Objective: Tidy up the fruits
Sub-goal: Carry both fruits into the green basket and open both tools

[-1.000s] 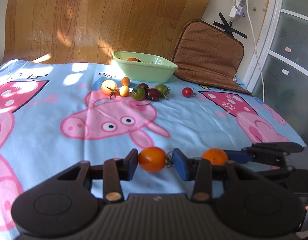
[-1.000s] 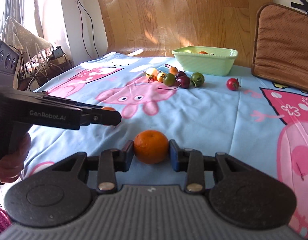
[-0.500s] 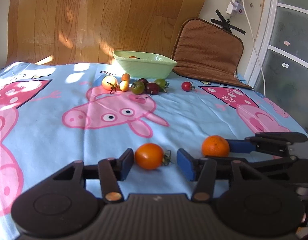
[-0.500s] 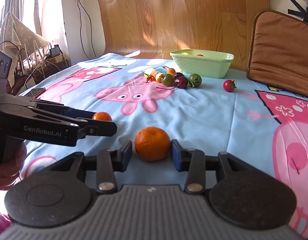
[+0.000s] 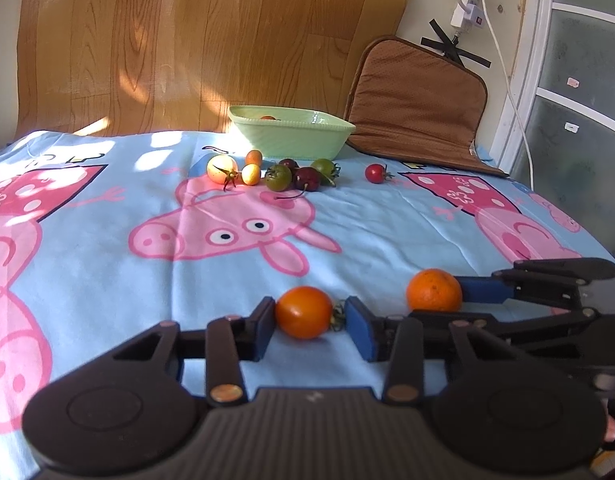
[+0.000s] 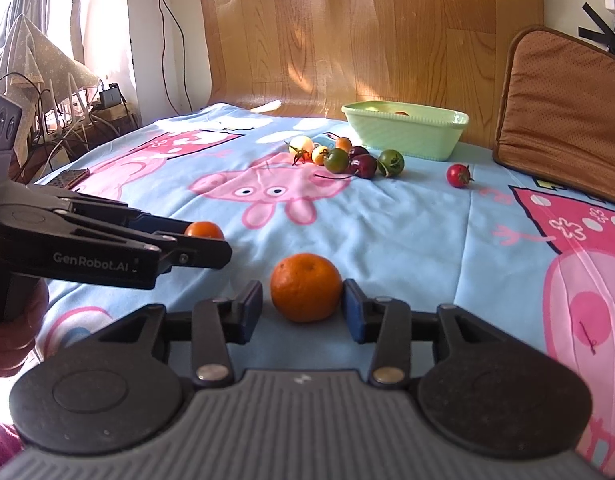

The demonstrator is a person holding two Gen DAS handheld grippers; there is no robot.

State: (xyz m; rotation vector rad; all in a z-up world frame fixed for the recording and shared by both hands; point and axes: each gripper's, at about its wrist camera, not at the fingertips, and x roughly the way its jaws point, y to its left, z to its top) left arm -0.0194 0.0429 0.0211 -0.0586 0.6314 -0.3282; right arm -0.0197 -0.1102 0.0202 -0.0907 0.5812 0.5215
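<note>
Left gripper: jaws spread around round orange tomato, near blanket's front edge; right gripper: jaws spread around dimpled orange mandarin, unpinched

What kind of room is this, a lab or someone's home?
Most likely a home: a cartoon pig blanket covers the surface, a brown cushion leans against the wall, and a green bowl sits beside loose tomatoes.
</note>
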